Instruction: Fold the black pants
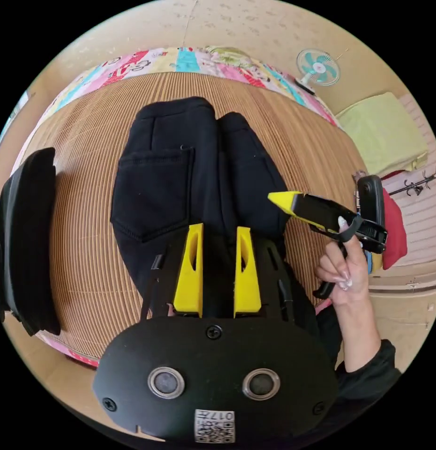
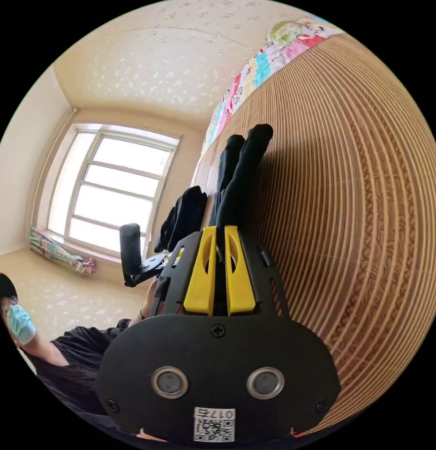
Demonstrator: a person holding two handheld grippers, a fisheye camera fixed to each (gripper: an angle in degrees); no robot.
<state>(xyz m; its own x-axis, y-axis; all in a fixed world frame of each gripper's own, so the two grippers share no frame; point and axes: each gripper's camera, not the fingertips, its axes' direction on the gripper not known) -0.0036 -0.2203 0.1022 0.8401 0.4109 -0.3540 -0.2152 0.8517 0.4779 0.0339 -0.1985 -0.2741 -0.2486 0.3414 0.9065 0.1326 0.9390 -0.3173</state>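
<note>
The black pants [image 1: 180,178] lie on a ribbed bamboo mat [image 1: 86,262], already doubled leg over leg, with a back pocket facing up. In the left gripper view, the left gripper [image 1: 218,234] sits low over the near end of the pants, its yellow fingers a small way apart with dark cloth between them; whether they press the fabric cannot be told. The right gripper [image 1: 286,199] shows there at the pants' right edge, held by a hand [image 1: 342,272]. In the right gripper view, its fingers [image 2: 201,276] are nearly closed on a fold of the black cloth, which runs away along the mat. A second dark garment [image 1: 26,239] lies apart at the mat's edge. The step looks like gripping one end for the next fold; next, both ends must lift together and carry across evenly.
</note>
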